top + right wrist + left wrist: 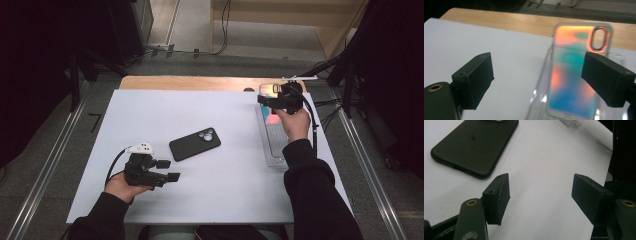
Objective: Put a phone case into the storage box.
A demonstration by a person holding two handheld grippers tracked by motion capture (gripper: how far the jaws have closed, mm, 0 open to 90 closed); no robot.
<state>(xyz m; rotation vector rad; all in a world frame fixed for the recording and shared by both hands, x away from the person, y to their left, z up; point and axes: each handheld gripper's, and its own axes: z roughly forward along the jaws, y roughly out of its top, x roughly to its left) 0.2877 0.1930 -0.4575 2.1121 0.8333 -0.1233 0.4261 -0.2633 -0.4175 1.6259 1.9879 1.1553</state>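
White board (150,115) covers most of the middle of the high view, laid over a wooden table (200,82) whose bare edge I see as a strip along the board's far side.

Next in size is the clear tray (274,145) at the right of the frame, running along the board's right edge. An iridescent phone case (571,75), orange, teal and blue, leans in it with its camera cut-out at the top; in the right gripper view it sits right of centre.

My right gripper (276,100) is at the upper right of the high view, over the far end of the tray. In its own view the jaws stand wide apart with nothing between the pads. The right pad overlaps the case's right edge in the picture, but I cannot tell whether it touches.

The black phone (195,143) lies face down near the centre of the board, well apart from the tray. In the left gripper view it fills the upper left corner.

My left gripper (168,170) is at the lower left of the high view, just below and left of the phone. Its jaws are spread wide, holding nothing and touching nothing; only bare white board shows between them.
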